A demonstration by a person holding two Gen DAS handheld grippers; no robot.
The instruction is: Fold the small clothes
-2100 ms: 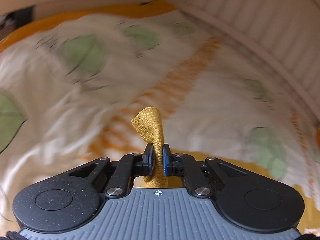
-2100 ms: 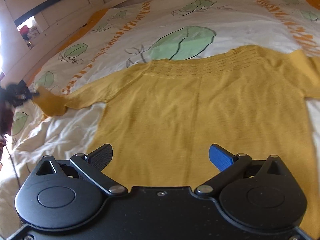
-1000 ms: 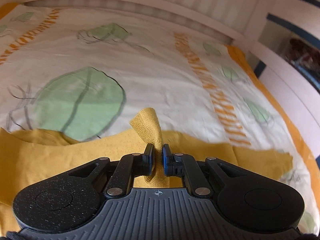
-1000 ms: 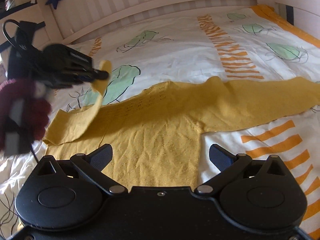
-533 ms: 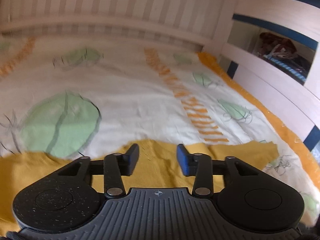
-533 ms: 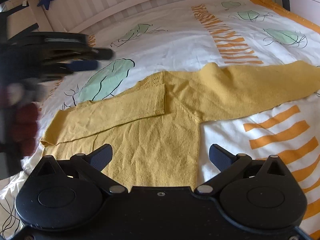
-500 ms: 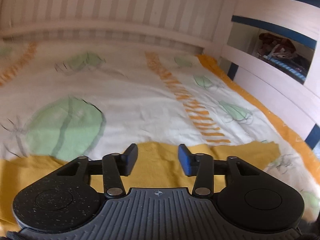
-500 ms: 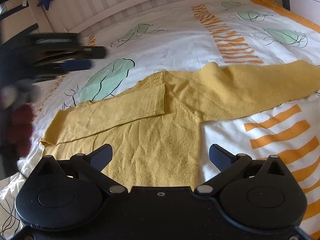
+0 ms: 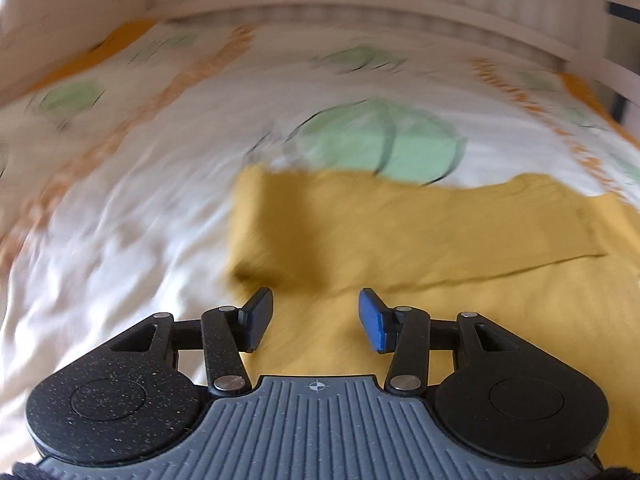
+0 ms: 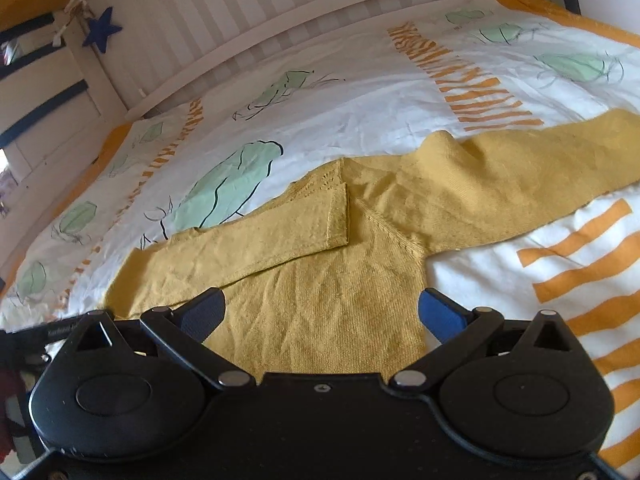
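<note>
Pose: you are angling both grippers down, left gripper [image 9: 316,320] and right gripper [image 10: 322,316] gaping with nothing between the jaws | Hidden: left view is blurring; far sleeve is running off frame | Sweater [image 10: 320,300]: lying flat on the bedspread [image 10: 360,92], sleeves spanning crosswise, one folded inward.

1. The left gripper [image 9: 316,320] pointed downward, its jaws partly apart after just opening, with nothing pinched between the pads.
2. The right gripper [image 10: 322,314] tilted downward with its jaws spread wide and empty.
3. Its blue pad [image 10: 440,314] sat right of the gap.
</note>
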